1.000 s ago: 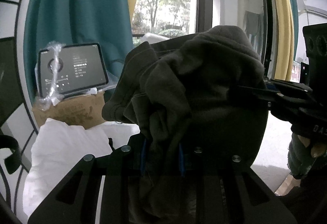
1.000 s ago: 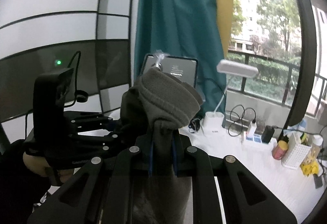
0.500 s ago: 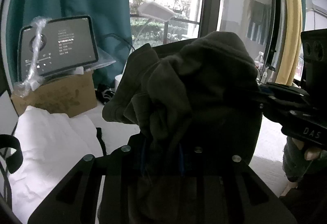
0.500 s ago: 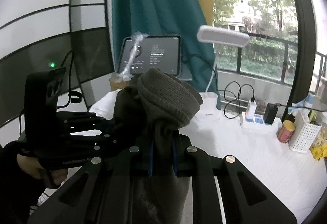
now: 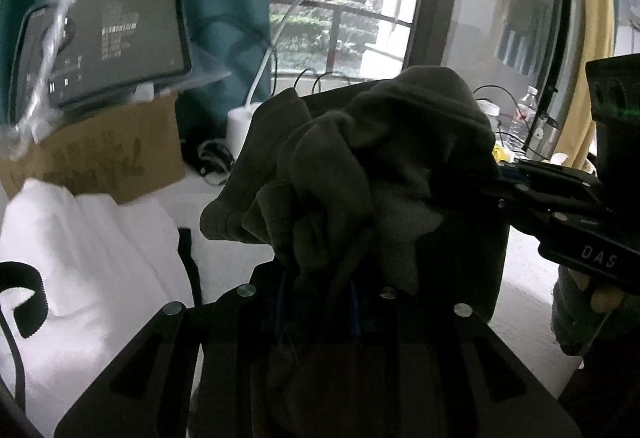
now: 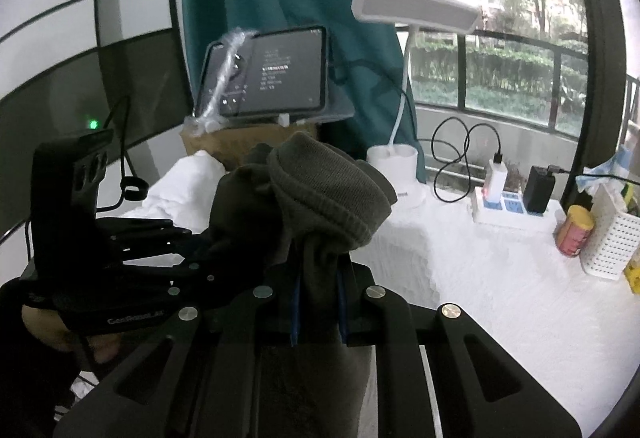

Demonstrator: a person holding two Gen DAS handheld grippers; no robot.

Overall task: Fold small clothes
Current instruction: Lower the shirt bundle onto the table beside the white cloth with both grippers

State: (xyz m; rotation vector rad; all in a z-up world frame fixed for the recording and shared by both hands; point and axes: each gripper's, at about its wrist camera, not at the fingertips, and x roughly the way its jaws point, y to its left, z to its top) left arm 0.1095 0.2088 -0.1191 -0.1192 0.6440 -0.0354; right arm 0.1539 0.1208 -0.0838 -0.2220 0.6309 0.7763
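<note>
A dark grey knitted garment (image 5: 360, 166) is held in the air between both grippers, bunched up. My left gripper (image 5: 318, 302) is shut on one part of it, the cloth rising from between the blue pads. My right gripper (image 6: 318, 302) is shut on a ribbed cuff end of the same garment (image 6: 328, 198). In the left wrist view the right gripper (image 5: 560, 198) reaches in from the right; in the right wrist view the left gripper (image 6: 132, 238) comes in from the left. Both are above the white table (image 6: 480, 278).
A tablet (image 6: 272, 74) stands on a cardboard box (image 5: 104, 158) at the back, with a white desk lamp (image 6: 412, 10) beside it. White folded cloth (image 5: 80, 238) lies on the left. A power strip (image 6: 508, 206), a can (image 6: 572, 230) and a white basket (image 6: 608, 238) stand at the right.
Both grippers have tilted or lowered with the garment still held: the table, lamp and box now show more, the window and wall less. The grips are unchanged.
</note>
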